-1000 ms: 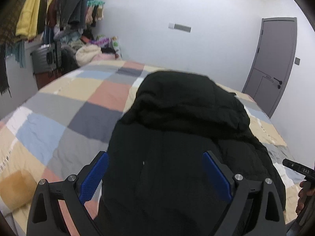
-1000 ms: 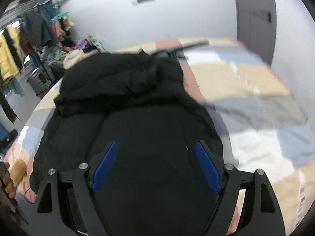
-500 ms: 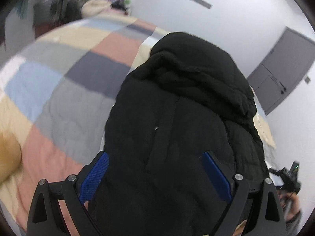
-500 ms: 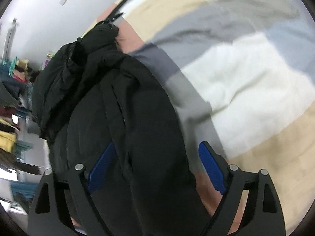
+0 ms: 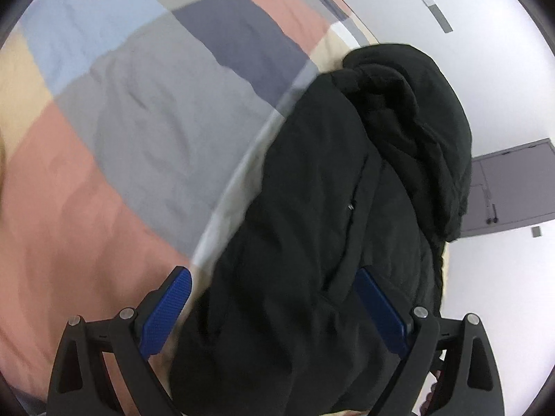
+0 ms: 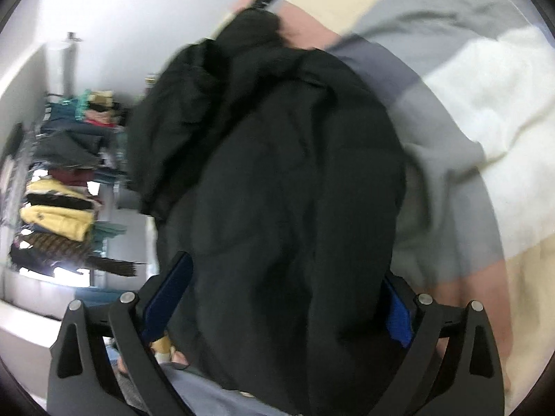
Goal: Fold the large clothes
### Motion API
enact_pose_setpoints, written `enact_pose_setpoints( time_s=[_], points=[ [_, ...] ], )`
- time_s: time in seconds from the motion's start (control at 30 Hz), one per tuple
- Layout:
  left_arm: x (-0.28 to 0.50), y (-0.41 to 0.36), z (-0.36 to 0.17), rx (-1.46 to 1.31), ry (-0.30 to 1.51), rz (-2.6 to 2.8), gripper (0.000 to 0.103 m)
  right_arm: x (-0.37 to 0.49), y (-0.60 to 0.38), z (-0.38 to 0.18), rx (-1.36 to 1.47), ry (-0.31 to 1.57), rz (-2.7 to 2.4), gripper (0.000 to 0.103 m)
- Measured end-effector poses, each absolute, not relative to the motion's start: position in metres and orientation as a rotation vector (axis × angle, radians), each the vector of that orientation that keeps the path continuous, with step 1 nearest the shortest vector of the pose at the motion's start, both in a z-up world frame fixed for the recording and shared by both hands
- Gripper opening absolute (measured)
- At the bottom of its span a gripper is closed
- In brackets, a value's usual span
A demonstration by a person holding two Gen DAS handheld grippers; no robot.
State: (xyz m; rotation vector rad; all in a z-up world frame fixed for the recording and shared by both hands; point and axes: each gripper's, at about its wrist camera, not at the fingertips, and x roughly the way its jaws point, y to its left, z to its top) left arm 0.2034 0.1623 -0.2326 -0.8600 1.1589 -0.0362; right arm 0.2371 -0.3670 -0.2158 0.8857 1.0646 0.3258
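Black hooded jacket (image 5: 312, 228), puffy and softly creased, matte fabric, spread lengthwise on a bed under a patchwork quilt (image 5: 145, 131) of grey, salmon, navy, pale blue and cream squares, lightly wrinkled. Hood bunched in thick folds at the far end; a small metallic zipper pull (image 5: 351, 206) glinting mid-body. Left gripper (image 5: 274, 312): jaws wide, blue textured pads either side of the jacket's near end, not pressing it. Right gripper (image 6: 281, 305): jaws spread wide, just been opening, the jacket's bulk between the pads, which stand clear of the cloth as far as visible. Clothes rack (image 6: 66, 187) beyond, crowded with yellow, maroon, teal and dark garments. Grey panelled door (image 5: 513, 187) in a pale wall.
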Motion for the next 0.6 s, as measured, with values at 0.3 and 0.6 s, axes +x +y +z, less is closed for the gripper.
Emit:
enact_pose_setpoints(
  time_s=[0.3,0.6],
  points=[
    [0.210,0.151,-0.268,-0.877,1.279,-0.032,0.096,0.232,-0.362,-0.202,0.944,0.969,0.464,0.099],
    [0.206,0.130,-0.237,-0.901,1.177,-0.293,0.096,0.246,-0.366,-0.257,0.898,1.261,0.204,0.099]
  ],
)
